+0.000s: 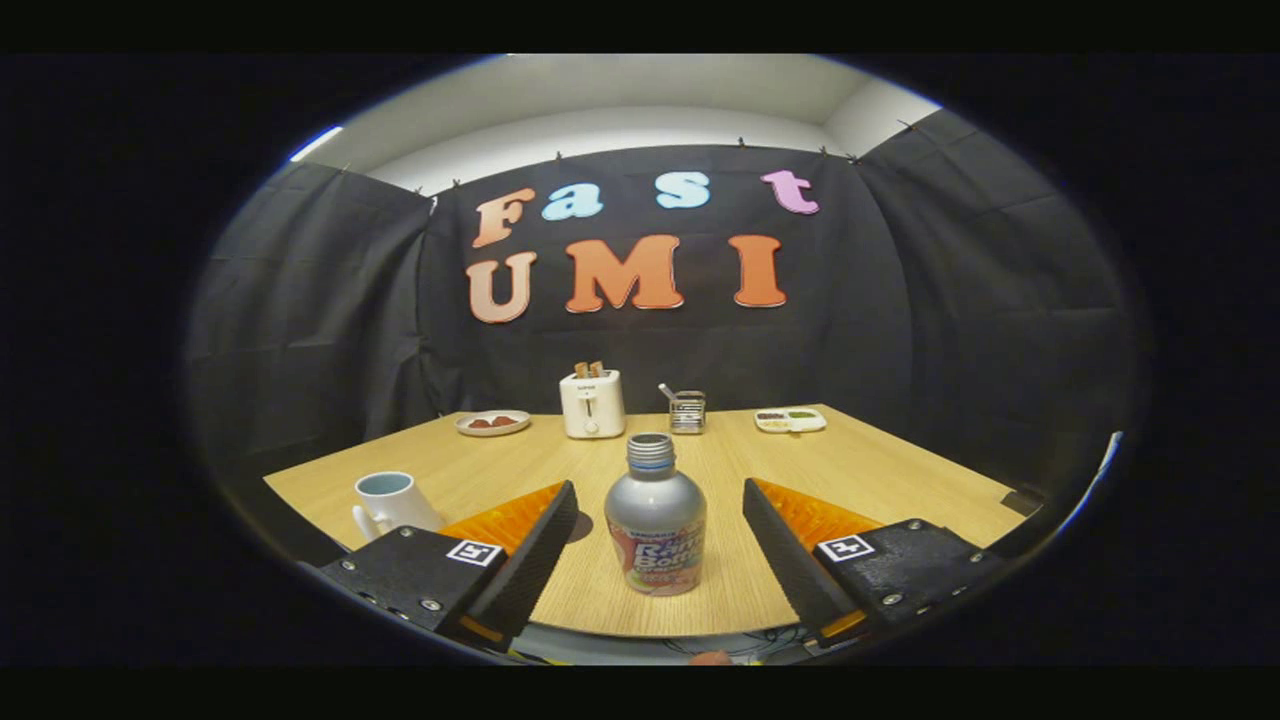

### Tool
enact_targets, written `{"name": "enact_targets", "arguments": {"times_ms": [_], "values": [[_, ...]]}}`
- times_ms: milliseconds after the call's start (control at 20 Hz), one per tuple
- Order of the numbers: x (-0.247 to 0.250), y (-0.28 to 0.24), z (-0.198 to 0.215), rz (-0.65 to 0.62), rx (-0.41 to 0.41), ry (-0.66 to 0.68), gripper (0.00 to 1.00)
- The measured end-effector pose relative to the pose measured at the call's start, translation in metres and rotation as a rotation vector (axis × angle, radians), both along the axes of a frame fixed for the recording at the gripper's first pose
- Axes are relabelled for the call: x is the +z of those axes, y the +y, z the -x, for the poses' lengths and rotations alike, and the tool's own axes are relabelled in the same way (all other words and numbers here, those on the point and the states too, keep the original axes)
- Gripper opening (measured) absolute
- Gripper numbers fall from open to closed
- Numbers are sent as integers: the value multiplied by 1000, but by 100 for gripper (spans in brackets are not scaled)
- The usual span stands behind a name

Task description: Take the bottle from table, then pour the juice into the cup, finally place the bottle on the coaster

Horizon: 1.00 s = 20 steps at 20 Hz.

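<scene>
The bottle [655,515] is standing upright on the wooden counter [880,470], near its front edge, and everything else is best placed from it. It is a silvery metal bottle with a threaded neck, no cap on it, and a coloured label wrapping its lower half. The claw [660,520] is sitting wide open around it — one finger to the bottle's left, the other to its right, with bare counter showing on both sides, so neither finger is touching the bottle. The bottle is resting between the fingers, roughly level with their tips. To the left of the bottle, past the left finger, a white cup [392,503] with a pale blue inside is standing upright, its handle turned toward the front of the counter. Well behind the bottle, along the far edge of the counter, a white toaster [592,404] is holding two slices of toast in its slots; it is sitting slightly to the bottle's left. Just right of the toaster, almost straight behind the bottle, a small wire basket [687,411] is standing with a utensil handle sticking out of it. Farther left along that far edge a shallow plate [492,423] is carrying a few reddish pieces, and off to the bottle's far right a pale tray [790,420] is holding small portions of food — too small to name.
</scene>
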State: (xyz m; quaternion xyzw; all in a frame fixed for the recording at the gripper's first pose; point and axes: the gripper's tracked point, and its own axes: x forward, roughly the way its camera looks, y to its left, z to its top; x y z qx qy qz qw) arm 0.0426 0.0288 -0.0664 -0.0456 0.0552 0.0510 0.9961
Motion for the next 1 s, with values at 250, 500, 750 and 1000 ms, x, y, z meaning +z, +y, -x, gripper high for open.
{"name": "enact_targets", "arguments": {"times_ms": [250, 500, 750, 1000], "values": [[-12, -5, 5, -14, -22, -3, 99], [-39, -7, -6, 23, -48, 33, 99], [-73, -10, -23, 58, -81, 107, 99], [-88, -5, -31, 63, -75, 140, 95]]}}
